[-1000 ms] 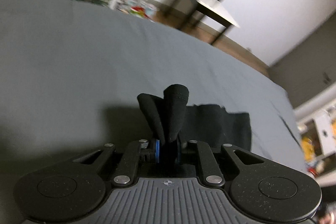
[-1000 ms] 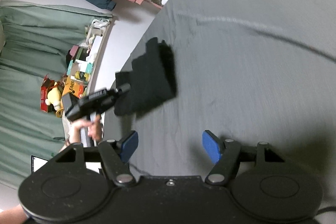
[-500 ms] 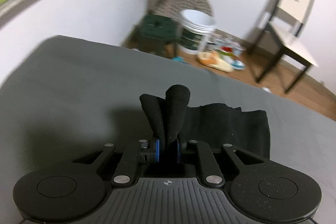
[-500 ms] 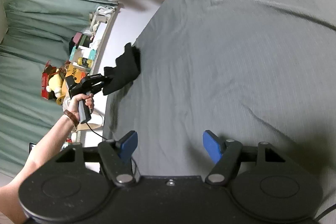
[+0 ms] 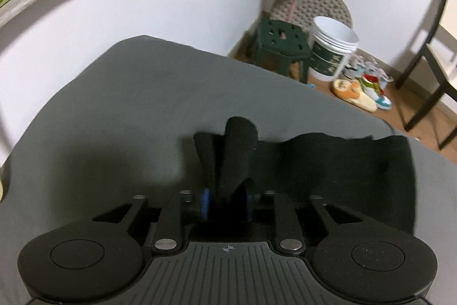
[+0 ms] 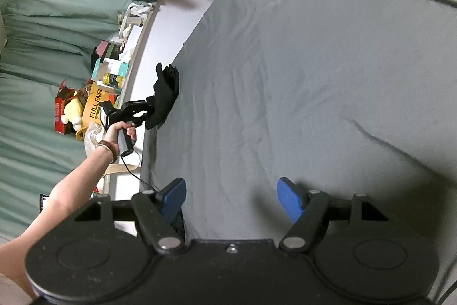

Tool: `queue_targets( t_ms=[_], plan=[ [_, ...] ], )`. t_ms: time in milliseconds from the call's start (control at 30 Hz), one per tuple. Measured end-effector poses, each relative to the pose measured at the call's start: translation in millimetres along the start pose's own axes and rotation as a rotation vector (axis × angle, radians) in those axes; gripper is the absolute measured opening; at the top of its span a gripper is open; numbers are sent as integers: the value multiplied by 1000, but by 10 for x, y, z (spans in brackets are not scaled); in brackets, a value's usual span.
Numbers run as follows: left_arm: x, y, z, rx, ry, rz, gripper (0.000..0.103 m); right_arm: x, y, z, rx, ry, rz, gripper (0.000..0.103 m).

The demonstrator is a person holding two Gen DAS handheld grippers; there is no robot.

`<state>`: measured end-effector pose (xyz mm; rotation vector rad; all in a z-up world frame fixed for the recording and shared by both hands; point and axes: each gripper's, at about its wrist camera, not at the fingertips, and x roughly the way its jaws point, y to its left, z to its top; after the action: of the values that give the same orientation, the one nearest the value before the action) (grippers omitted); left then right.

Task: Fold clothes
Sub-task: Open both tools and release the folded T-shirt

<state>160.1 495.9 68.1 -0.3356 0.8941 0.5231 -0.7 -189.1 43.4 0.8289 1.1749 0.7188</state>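
My left gripper [image 5: 225, 200] pinches a folded black garment [image 5: 328, 162] over the bed's [image 5: 142, 110] corner. My right gripper [image 6: 231, 197] gapes wide, empty.

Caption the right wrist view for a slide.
Open right hand-held gripper over grey sheet; left hand-held gripper holds black garment.

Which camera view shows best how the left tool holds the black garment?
The left wrist view. There the black garment fills the foreground, a bunched fold pinched in the left tool, the rest spreading to the right. The right wrist view shows the garment only small and far away, at the edge of the grey bed.
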Motion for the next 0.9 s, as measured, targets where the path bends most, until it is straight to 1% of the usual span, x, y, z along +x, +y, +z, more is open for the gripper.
queue_targets(
  t_ms=[67, 133, 267, 300, 333, 400, 433, 533, 567, 600, 667, 733, 800, 867, 900],
  plan=[
    [57, 13, -48, -27, -8, 6, 46, -3, 25, -12, -2, -4, -2, 70],
    [114, 25, -95, -53, -16, 12, 52, -5, 51, -24, -4, -8, -5, 70],
    [-74, 199, -138, -105, -99, 24, 53, -10, 102, -48, -7, -17, -9, 70],
    [-94, 165, -122, -114, -129, 29, 53, -11, 114, -54, -8, -19, -11, 70],
    [-182, 163, -123, -126, -175, 18, 53, -13, 127, -60, -9, -21, -12, 70],
    [-394, 120, -148, -95, -255, -107, 53, -15, 152, -72, -11, -25, -14, 70],
    [-482, 59, -168, -60, -280, -177, 54, -16, 165, -78, -12, -27, -15, 70],
    [-647, -241, -295, 55, -326, -315, 62, -9, 196, -111, -11, -32, -18, 71],
    [-645, -348, -318, 78, -319, -350, 62, 0, 202, -132, -8, -33, -18, 71],
    [-605, -476, -352, 102, -292, -388, 62, 13, 205, -152, -5, -32, -18, 71],
    [-494, -697, -411, 130, -239, -408, 62, 25, 209, -195, 0, -28, -20, 71],
    [-336, -889, -461, 149, -197, -336, 62, 21, 209, -222, 3, -26, -18, 71],
    [-190, -964, -477, 148, -176, -255, 62, 10, 197, -238, 8, -27, -17, 71],
    [-99, -992, -475, 140, -166, -193, 62, -5, 162, -243, 16, -29, -18, 71],
    [-47, -985, -471, 125, -163, -186, 62, -2, 142, -241, 23, -29, -18, 71]
  ],
)
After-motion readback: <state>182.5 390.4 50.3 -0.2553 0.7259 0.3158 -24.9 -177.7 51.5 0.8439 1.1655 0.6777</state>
